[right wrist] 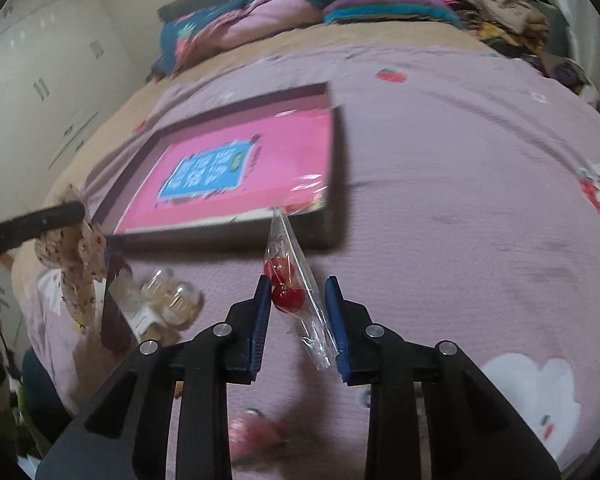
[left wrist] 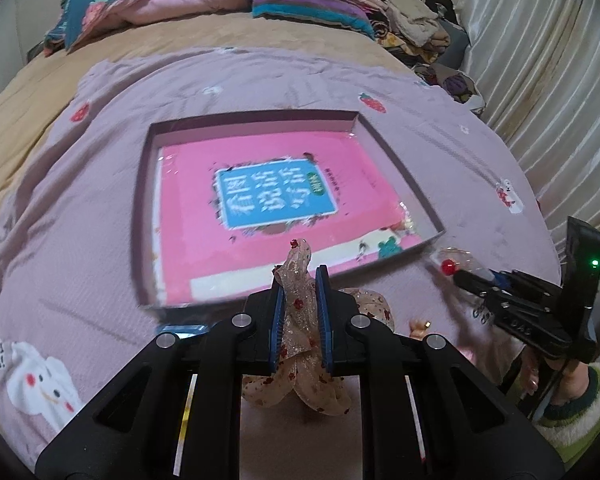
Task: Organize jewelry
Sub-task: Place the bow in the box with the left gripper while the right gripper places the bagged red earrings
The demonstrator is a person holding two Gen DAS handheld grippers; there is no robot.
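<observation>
My left gripper (left wrist: 299, 276) is shut on a sheer beige bow with red flowers (left wrist: 298, 312), held above the near edge of a shallow box (left wrist: 404, 168) with a pink book (left wrist: 268, 200) inside. The bow also shows in the right wrist view (right wrist: 80, 264). My right gripper (right wrist: 296, 284) holds a clear plastic bag with red cherry earrings (right wrist: 288, 280) between its jaws, above the bedspread just short of the box (right wrist: 336, 152). In the left wrist view the right gripper (left wrist: 456, 276) and its bag (left wrist: 448, 264) are by the box's near right corner.
A lilac bedspread (left wrist: 80, 208) covers the bed. Folded quilts (left wrist: 152, 0) and piled clothes (left wrist: 412, 16) lie at the far end. Small packaged items (right wrist: 168, 300) and a pink item (right wrist: 256, 428) lie on the bedspread near me. A curtain (left wrist: 540, 60) hangs at right.
</observation>
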